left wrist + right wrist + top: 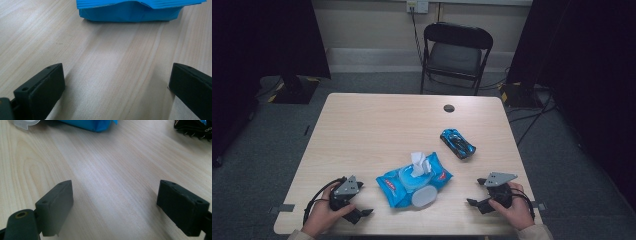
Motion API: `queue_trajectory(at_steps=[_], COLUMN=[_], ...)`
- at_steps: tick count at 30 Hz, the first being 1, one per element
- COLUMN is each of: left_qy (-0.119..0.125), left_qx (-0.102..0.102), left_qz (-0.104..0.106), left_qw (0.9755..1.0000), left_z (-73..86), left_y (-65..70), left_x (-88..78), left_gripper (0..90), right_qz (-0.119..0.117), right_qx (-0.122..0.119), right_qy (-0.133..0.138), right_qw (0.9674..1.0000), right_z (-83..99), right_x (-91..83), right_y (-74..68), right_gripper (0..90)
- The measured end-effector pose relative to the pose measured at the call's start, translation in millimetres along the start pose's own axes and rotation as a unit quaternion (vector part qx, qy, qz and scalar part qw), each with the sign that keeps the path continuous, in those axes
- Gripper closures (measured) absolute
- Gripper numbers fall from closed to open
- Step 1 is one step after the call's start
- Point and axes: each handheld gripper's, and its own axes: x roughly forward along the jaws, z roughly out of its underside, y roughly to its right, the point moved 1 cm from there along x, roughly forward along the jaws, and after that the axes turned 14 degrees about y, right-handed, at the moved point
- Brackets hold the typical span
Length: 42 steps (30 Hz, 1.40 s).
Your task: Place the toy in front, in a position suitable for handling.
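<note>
A soft blue plastic pack of wet wipes [414, 181] lies flat near the front edge of the pale wood-grain surface [377, 125], about midway between the two hands. Its translucent flip lid [424, 196] stands open on the side toward the person, and a white wipe [419, 163] sticks up crumpled from the opening. In the left gripper view the pack's blue crimped end [130, 11] lies ahead of the jaws, well apart from them. In the right gripper view a corner of the pack [87, 125] and the lid's pale rim [25, 123] sit at the top left. The left gripper [362, 214] rests low on the surface left of the pack, its black jaws spread wide with bare wood between them. The right gripper [477, 204] sits to the right of the pack, its jaws likewise spread and pinching nothing. A small blue-and-black toy car [457, 143] stands farther back and to the right, apart from the pack. Beyond the surface stands a black folding chair [455, 52].
</note>
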Motion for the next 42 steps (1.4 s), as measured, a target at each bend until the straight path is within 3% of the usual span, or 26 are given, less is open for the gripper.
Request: queue_trajectory(at_steps=[6,11,13,16,18,19,20,21,22,23,25,32,35,42], left_qy=[0.000,0.001,-0.003,0.006,0.010,0.018,0.021,0.021,0.025,0.026,0.030,0.027,0.032,0.047], left_qx=[0.000,-0.013,-0.011,-0.029,-0.032,-0.054,-0.064,-0.056,-0.046,-0.046,-0.052,-0.028,-0.028,-0.026], left_qz=[-0.002,-0.020,-0.014,0.004,0.007,0.014,0.011,0.007,0.000,-0.004,0.001,-0.009,-0.008,-0.020], left_qw=[1.0000,0.9997,0.9998,0.9996,0.9994,0.9983,0.9977,0.9982,0.9986,0.9986,0.9982,0.9992,0.9991,0.9983], left_z=[-0.1,-0.6,-1.1,-3.1,-4.0,-6.2,-8.6,-10.8,-12.9,-14.5,-18.2,-28.8,-36.5,-47.1], left_y=[0.3,4.5,5.3,9.3,10.7,13.8,16.4,18.4,20.6,21.8,25.3,38.3,47.4,49.9], left_x=[0.1,0.8,0.0,-4.1,-5.3,-5.5,-4.1,-3.4,-2.2,-1.1,2.2,5.8,10.8,16.6], left_gripper=[0.0,0.0,0.0,3.2,20.3,21.0,15.4,11.9,17.0,19.5,14.6,18.5,19.3,25.2], right_qz=[-0.004,-0.011,-0.014,-0.020,-0.024,-0.027,-0.026,-0.028,-0.031,-0.035,-0.043,-0.051,-0.053,-0.050], right_qx=[-0.001,-0.002,-0.004,-0.007,-0.008,-0.012,-0.015,-0.017,-0.016,-0.014,-0.011,-0.026,-0.027,-0.015], right_qy=[0.000,-0.001,0.000,0.000,0.001,-0.008,-0.003,0.007,0.013,0.013,0.016,0.013,0.016,0.017], right_qw=[1.0000,0.9999,0.9999,0.9998,0.9997,0.9995,0.9995,0.9994,0.9993,0.9992,0.9989,0.9983,0.9981,0.9985], right_z=[-0.2,-0.3,-0.3,-1.0,-2.0,-6.4,-9.2,-14.2,-18.5,-22.2,-28.4,-42.3,-51.3,-57.4], right_x=[0.2,0.2,0.6,1.1,1.9,2.7,2.6,2.6,3.3,4.5,9.4,29.7,38.1,47.2], right_y=[1.3,2.0,2.3,3.6,3.8,3.2,1.9,-0.4,-2.1,-3.7,-5.7,-10.5,-8.0,4.2], right_gripper=[13.0,12.6,12.4,13.6,15.6,18.4,20.0,22.0,22.4,22.5,22.8,25.4,26.7,29.1])
